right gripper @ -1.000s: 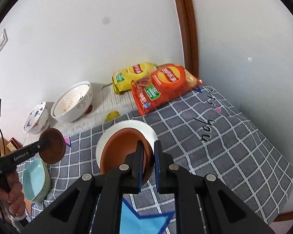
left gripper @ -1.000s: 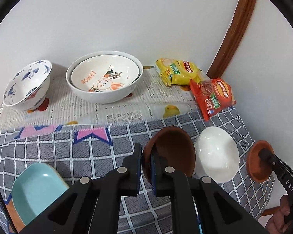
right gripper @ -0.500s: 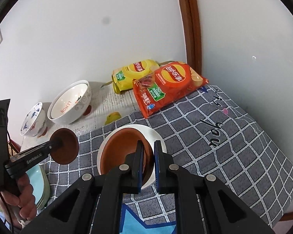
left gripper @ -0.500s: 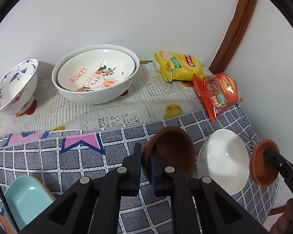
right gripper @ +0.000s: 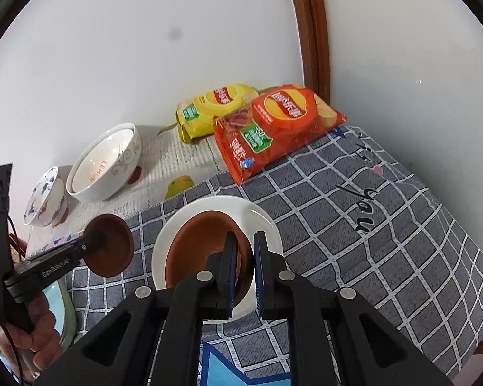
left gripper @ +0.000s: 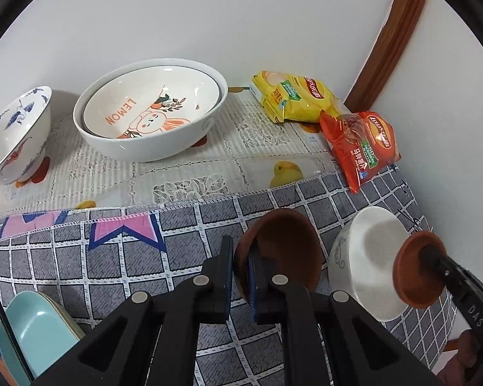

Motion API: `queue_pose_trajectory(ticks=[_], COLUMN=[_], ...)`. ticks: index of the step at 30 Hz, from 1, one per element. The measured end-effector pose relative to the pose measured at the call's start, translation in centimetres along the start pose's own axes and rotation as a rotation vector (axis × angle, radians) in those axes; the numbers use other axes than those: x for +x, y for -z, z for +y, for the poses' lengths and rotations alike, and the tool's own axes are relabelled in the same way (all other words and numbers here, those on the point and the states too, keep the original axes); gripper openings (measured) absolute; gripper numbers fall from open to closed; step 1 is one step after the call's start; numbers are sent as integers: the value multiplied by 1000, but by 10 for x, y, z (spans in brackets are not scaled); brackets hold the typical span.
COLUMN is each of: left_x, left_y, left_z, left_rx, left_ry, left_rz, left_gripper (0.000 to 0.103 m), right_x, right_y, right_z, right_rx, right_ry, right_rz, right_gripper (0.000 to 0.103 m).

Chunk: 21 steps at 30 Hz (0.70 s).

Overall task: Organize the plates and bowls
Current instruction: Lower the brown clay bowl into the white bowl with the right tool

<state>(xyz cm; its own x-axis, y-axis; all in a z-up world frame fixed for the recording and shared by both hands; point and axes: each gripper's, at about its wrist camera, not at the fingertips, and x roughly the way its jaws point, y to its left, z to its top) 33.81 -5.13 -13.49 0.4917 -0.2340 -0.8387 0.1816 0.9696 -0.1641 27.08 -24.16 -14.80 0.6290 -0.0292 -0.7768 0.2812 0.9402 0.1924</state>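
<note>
My left gripper (left gripper: 240,265) is clamped on the rim of a small brown bowl (left gripper: 286,251), matte terracotta in colour, smooth and plain inside. I hold it tilted on edge above a grey checked cloth (left gripper: 119,257), just beside a white bowl (left gripper: 373,257).

My right gripper (right gripper: 243,260) is closed on the rim of a second brown bowl (right gripper: 199,251), the same rusty clay colour and shallow. It hangs over the mouth of the white bowl (right gripper: 267,222), which stands on the cloth; I cannot tell whether the two touch.

At the back, on a lace-patterned mat (left gripper: 209,167), stands a large white bowl (left gripper: 151,112) with a smaller one nested inside, lettered "LEMON" in orange with a rabbit drawing. Left of it is a white bowl with blue birds (left gripper: 13,135). A pale teal dish (left gripper: 32,331) sits at the lower left edge. A yellow crisp bag (left gripper: 293,99) and a red crisp bag (left gripper: 364,144) lie by the wall.
</note>
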Motion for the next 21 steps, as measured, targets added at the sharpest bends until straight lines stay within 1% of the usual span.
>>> queue_pose_trajectory(ticks=[10,21], left_x=[0,1], left_y=[-2,-3], left_z=[6,8], left_rx=[-16,-21], left_ry=[-27,-42], left_rz=[-6,-4], left_gripper=[8,8], right_x=[27,46], right_y=[5,5], right_z=[7,13], right_rx=[-30,-45], right_ry=[37,59], right_rz=[46,87], right_gripper=[10,10])
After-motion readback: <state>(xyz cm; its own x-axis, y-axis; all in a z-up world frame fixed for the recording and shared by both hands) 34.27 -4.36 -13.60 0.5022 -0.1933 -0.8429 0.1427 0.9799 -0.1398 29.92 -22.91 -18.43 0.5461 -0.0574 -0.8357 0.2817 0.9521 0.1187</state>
